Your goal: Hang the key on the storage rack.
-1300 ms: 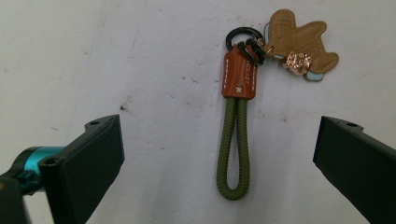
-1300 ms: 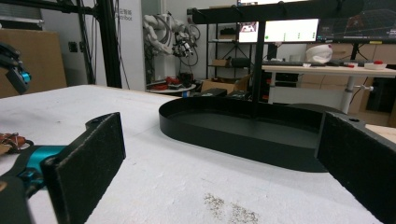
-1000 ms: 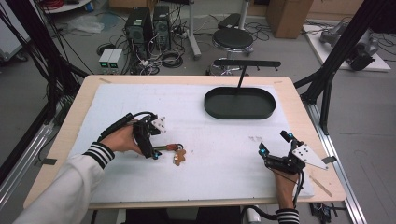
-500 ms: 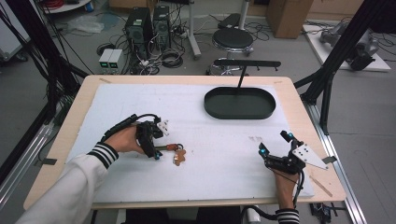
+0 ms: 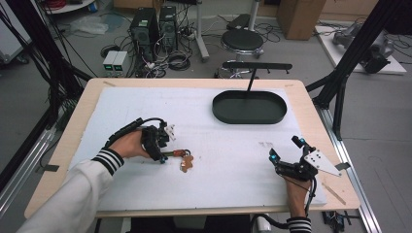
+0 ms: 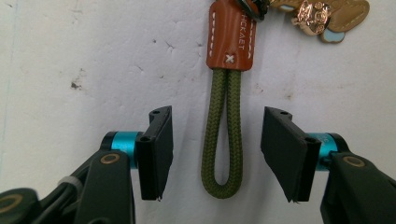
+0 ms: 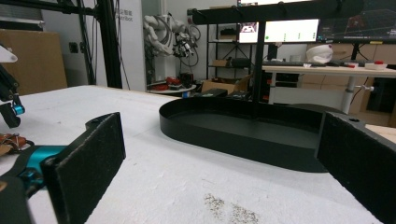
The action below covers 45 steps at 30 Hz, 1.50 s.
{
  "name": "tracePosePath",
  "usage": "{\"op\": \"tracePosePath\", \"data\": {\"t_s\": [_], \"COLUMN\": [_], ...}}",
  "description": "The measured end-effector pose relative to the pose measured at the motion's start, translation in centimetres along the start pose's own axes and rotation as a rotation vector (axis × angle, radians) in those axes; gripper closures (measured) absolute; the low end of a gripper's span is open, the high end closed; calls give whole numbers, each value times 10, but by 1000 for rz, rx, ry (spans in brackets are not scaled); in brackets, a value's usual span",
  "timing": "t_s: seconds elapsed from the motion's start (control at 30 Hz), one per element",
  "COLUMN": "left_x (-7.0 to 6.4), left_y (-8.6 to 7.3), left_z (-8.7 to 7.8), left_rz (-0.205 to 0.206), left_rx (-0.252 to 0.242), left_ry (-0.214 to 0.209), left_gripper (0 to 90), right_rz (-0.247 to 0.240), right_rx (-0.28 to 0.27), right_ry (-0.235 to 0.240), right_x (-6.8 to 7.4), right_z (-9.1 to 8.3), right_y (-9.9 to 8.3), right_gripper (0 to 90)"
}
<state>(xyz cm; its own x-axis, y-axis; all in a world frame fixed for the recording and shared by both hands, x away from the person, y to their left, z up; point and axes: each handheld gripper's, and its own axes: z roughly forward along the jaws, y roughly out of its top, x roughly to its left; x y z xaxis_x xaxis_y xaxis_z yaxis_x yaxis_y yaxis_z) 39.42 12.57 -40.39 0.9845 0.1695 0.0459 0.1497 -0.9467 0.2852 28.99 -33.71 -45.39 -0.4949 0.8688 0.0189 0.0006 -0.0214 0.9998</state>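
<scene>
A keychain (image 5: 180, 156) lies on the white mat left of centre. It has an olive cord loop (image 6: 223, 140), a brown leather tab (image 6: 231, 39) and gold charms (image 6: 322, 14). My left gripper (image 5: 163, 156) rests on the mat at the keychain's left end. In the left gripper view that gripper (image 6: 219, 151) is open, and its jaws stand on either side of the cord loop without touching it. My right gripper (image 5: 285, 149) sits near the front right of the mat, open and with nothing in it. In the right gripper view it (image 7: 219, 158) faces the black oval tray (image 7: 224, 140).
The black oval tray (image 5: 216, 104) sits at the back right of the table, under a black bar on a post (image 5: 256, 65). The white mat (image 5: 223, 145) covers most of the tabletop. Dark specks (image 7: 229, 212) mark the mat ahead of the right gripper.
The left hand has slid its gripper a little to the right, toward the keychain. The right gripper has stayed still.
</scene>
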Motion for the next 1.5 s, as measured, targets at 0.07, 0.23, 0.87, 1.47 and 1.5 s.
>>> {"op": "tracePosePath", "data": {"t_s": [0.07, 0.23, 0.87, 1.47, 1.5], "left_x": [0, 0, -6, -5, -5], "left_y": [0, 0, 8, 4, 4], "left_z": [0, 1, 2, -27, -27], "left_rz": [-1, -10, -22, -42, -42], "left_rx": [4, 19, 76, -101, -101], "left_ry": [2, -10, -10, 26, 26], "left_gripper": [454, 501, 784, 791, 791], "right_rz": [-2, 1, -3, 7, 7], "right_rx": [-2, -1, -1, -1, -1], "right_ry": [-1, -1, 0, 1, 1], "right_x": [0, 0, 0, 0, 0], "right_z": [0, 0, 0, 0, 0], "right_y": [0, 0, 0, 0, 0], "right_gripper": [7, 7, 7, 7, 7]}}
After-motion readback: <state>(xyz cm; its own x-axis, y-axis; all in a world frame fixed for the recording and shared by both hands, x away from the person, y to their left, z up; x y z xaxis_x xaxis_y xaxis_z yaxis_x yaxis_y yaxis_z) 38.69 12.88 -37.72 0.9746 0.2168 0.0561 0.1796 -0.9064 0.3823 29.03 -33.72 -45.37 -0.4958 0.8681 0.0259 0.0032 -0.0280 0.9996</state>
